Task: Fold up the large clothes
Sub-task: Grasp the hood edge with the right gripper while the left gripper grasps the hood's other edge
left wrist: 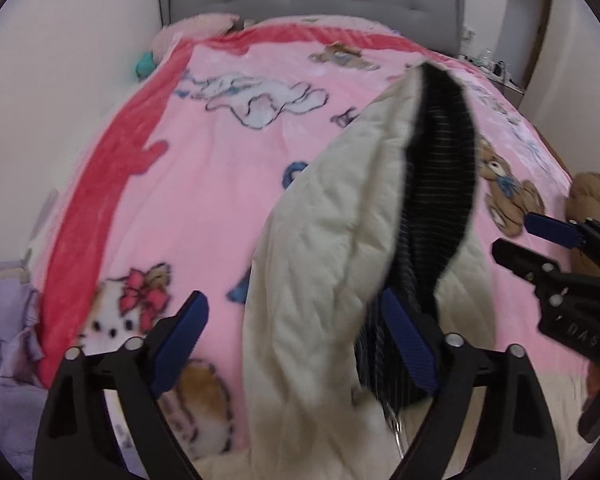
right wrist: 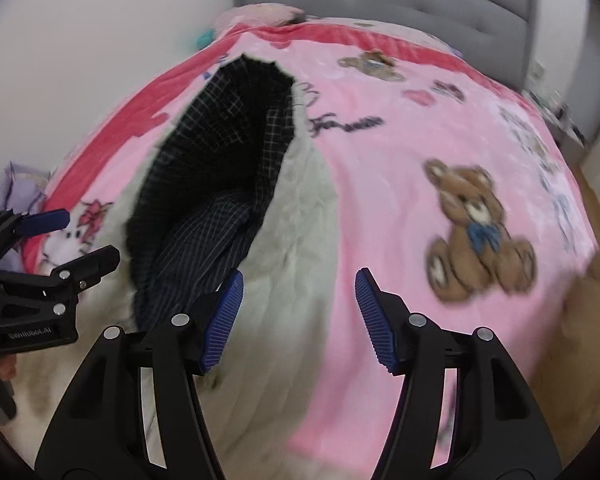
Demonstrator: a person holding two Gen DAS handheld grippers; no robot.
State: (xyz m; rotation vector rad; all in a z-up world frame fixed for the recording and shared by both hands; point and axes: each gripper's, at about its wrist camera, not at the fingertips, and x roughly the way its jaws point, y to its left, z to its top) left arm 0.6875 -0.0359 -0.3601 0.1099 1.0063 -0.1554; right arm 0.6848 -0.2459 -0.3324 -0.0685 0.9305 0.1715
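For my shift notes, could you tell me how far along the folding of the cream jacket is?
Early stage. Done: the cream jacket lies on the pink blanket, its dark checked lining exposed. In hand: nothing is gripped; the left tool and right tool are open, the left one straddling the jacket's edge. Left: no neat fold shows, so seemingly all the folding.

On the left gripper (right wrist: 66,240) body we read "GenRobot.AI" in small white letters, on the right gripper (left wrist: 516,236) body we make out only "DAS", on the pink blanket (right wrist: 380,184) dark cursive writing, too blurred for us to read
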